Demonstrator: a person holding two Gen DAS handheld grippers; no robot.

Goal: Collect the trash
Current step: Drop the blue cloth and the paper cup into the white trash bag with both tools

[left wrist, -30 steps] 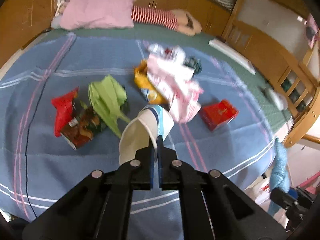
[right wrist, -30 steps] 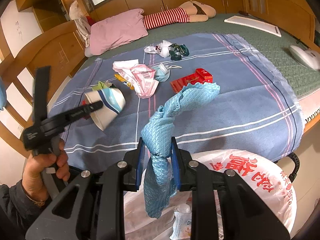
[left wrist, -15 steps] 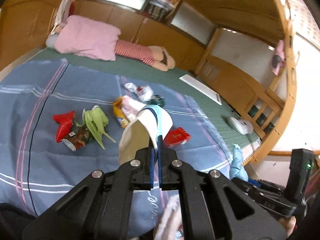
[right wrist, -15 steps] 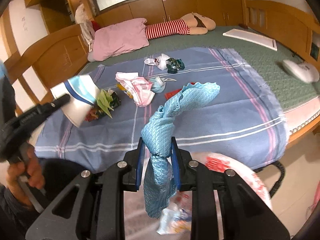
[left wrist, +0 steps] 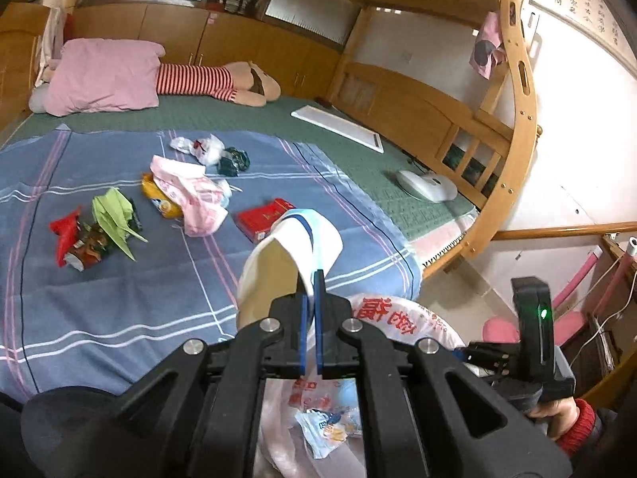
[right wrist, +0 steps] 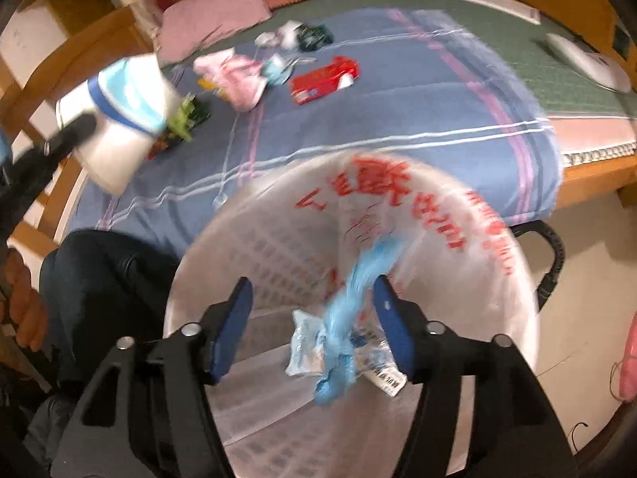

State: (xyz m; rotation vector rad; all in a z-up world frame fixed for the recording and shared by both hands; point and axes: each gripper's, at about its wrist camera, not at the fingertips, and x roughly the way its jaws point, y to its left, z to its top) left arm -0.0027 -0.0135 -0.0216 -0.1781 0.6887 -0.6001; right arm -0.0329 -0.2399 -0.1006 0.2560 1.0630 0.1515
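My left gripper (left wrist: 310, 279) is shut on the rim of a white paper cup (left wrist: 292, 251) with blue stripes, held near the bed's edge above the lined bin (left wrist: 398, 318). The cup also shows in the right wrist view (right wrist: 123, 115). My right gripper (right wrist: 312, 298) is open above the white bin (right wrist: 513, 279) lined with a red-printed plastic bag. A blue cloth (right wrist: 346, 318) is blurred between the fingers, dropping into the bin onto wrappers (right wrist: 306, 342).
Trash lies on the blue striped bedsheet (left wrist: 119, 298): a red box (left wrist: 264, 217), a pink plastic bag (left wrist: 191, 191), a green wrapper (left wrist: 113, 211), red wrappers (left wrist: 69, 235), a crumpled white bag (left wrist: 203, 147). A pink pillow (left wrist: 103, 75) and wooden bed frame (left wrist: 513, 159) border it.
My right gripper has opened over the bin and let go of the blue cloth, which falls in. My left gripper has carried the cup off the bed toward the bin.
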